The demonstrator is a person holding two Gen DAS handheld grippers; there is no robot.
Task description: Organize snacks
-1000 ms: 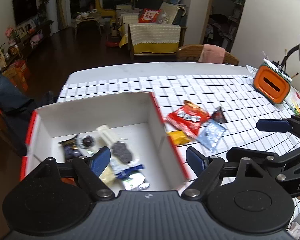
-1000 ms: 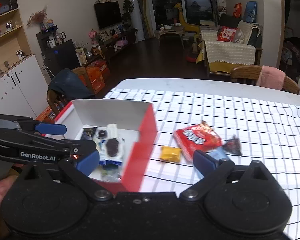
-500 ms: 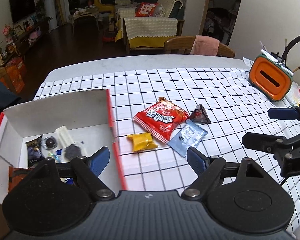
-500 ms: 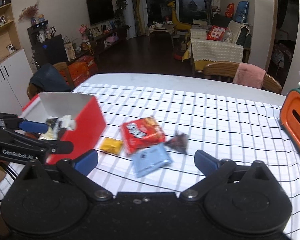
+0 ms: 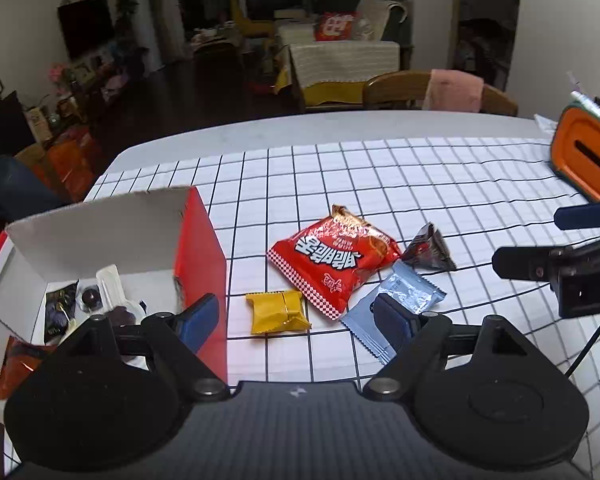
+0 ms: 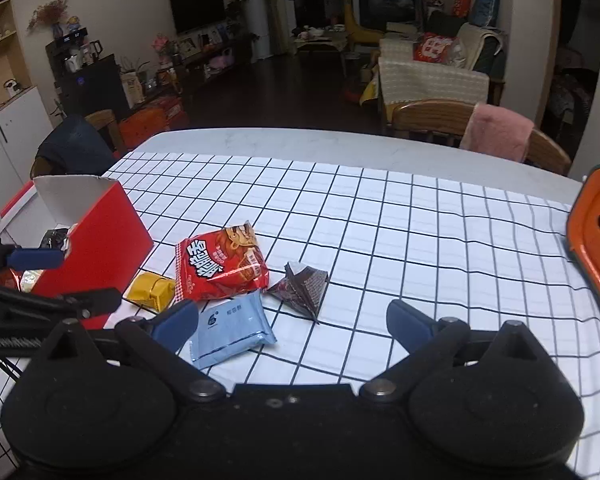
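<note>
A red box with a white inside (image 5: 100,220) holds several snacks at the left. On the checked cloth beside it lie a red snack bag (image 5: 332,260), a yellow packet (image 5: 278,312), a dark triangular packet (image 5: 428,250) and a light blue packet (image 5: 408,298). My left gripper (image 5: 296,322) is open above the yellow packet, touching nothing. In the right wrist view, my right gripper (image 6: 292,320) is open over the blue packet (image 6: 232,328) and the triangular packet (image 6: 300,286), with the red bag (image 6: 220,268) and the box (image 6: 100,240) beyond. Each gripper shows in the other's view: right gripper (image 5: 530,238), left gripper (image 6: 86,278).
An orange holder (image 5: 584,160) stands at the table's right side, also visible in the right wrist view as the orange holder (image 6: 596,248). A wooden chair with a pink cloth (image 6: 496,132) is behind the far table edge. Bare checked cloth (image 6: 420,240) stretches right of the snacks.
Both grippers have moved right and lower, away from above the box towards the loose snacks. The box now sits at the left edge of both views. Both stay open.
</note>
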